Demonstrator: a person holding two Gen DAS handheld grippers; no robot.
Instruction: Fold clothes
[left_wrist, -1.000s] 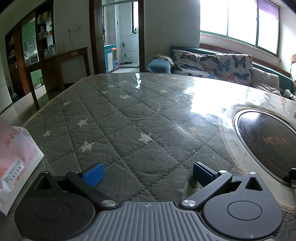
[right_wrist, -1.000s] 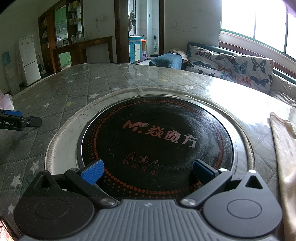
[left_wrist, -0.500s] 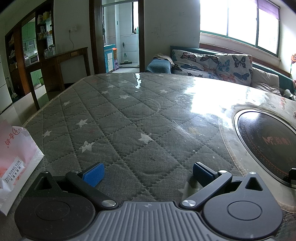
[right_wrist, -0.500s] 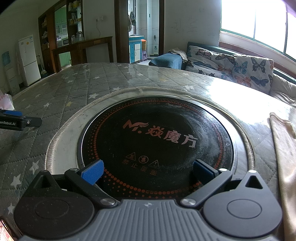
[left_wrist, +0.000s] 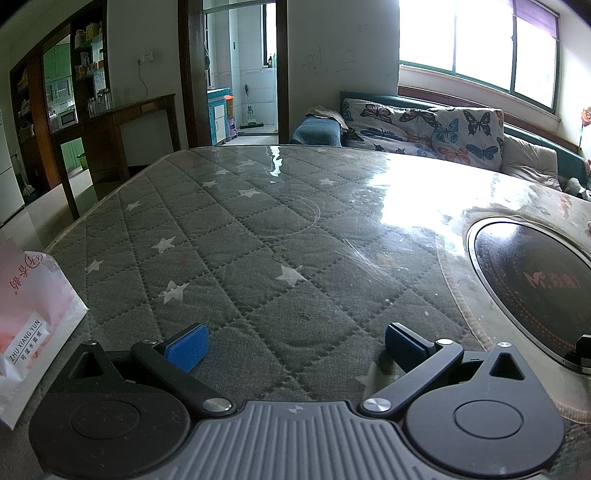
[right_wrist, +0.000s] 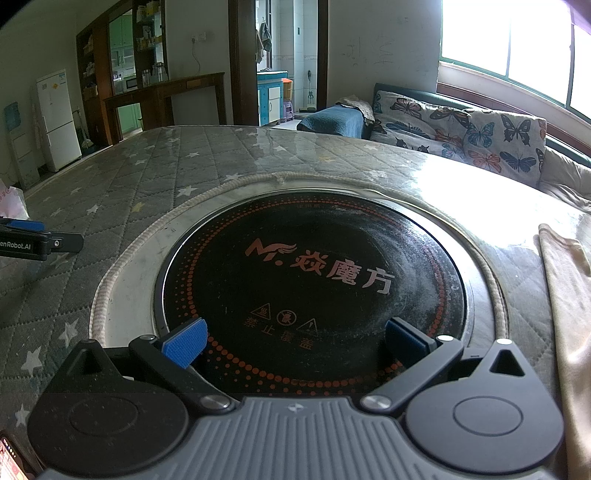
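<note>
A beige garment (right_wrist: 569, 295) lies flat at the right edge of the table in the right wrist view; only its left strip shows. My right gripper (right_wrist: 295, 343) is open and empty, low over the black induction hob (right_wrist: 314, 266), left of the garment. My left gripper (left_wrist: 295, 345) is open and empty, low over the grey quilted star-pattern table cover (left_wrist: 229, 236). No garment shows in the left wrist view. The left gripper's fingers (right_wrist: 40, 240) show at the left edge of the right wrist view.
A pink-and-white tissue pack (left_wrist: 29, 317) lies at the left table edge. The hob (left_wrist: 532, 288) is set into the table to the right of my left gripper. A butterfly-print sofa (right_wrist: 461, 129) stands behind the table. A phone corner (right_wrist: 11, 458) shows bottom left.
</note>
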